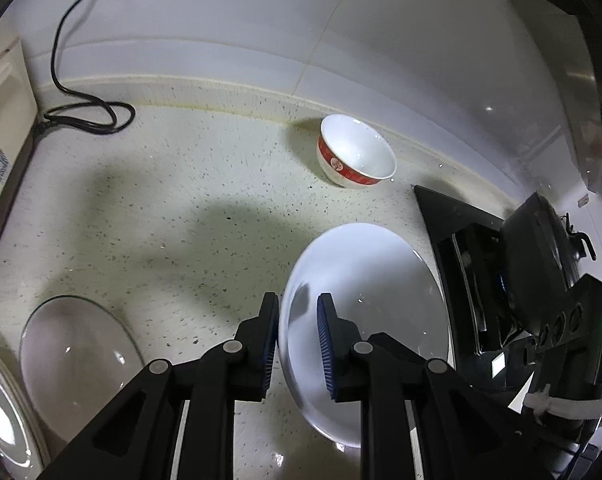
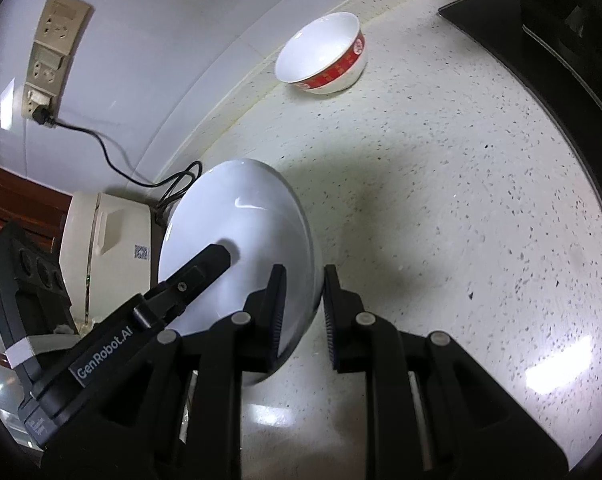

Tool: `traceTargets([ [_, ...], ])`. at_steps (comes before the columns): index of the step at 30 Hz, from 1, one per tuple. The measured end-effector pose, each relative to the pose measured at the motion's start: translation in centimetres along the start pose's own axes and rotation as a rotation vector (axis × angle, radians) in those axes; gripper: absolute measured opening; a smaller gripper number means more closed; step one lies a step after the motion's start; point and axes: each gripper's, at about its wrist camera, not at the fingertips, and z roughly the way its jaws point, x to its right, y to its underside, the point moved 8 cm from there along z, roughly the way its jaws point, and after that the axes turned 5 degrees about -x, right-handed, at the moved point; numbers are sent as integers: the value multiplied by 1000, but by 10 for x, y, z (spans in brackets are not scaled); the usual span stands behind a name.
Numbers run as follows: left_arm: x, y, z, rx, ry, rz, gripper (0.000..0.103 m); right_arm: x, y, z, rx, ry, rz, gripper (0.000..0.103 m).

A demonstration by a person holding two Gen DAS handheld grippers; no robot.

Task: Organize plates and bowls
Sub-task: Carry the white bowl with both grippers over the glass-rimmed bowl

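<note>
A plain white plate [image 1: 373,312] hangs tilted above the speckled counter [image 1: 173,216], held from two sides. My left gripper [image 1: 297,320] is shut on the plate's left rim, which passes between the blue pads. My right gripper [image 2: 303,300] is shut on the opposite rim of the plate [image 2: 237,240]. One finger [image 2: 205,264] of the left gripper lies across the plate's face in the right wrist view. A white bowl with a red band [image 1: 357,152] [image 2: 321,56] stands upright near the back wall, apart from both grippers.
A clear glass plate [image 1: 73,360] and a white plate [image 1: 1,420] lie at the lower left. A black cooktop [image 1: 441,216] [image 2: 541,48] borders the right. A cream appliance [image 2: 109,248], its black cord [image 1: 89,120] and a wall socket [image 2: 53,52] are on the left.
</note>
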Motion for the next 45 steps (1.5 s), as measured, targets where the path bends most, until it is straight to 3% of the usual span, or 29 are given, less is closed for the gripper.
traceTargets([
  [21,-60,18,-58,107,-74,-101,20,-70,42,14,-70,-60,-135,22],
  [45,-138,39,-75,92,-135,-264,20,-127,77,66,-207,-19,-294,22],
])
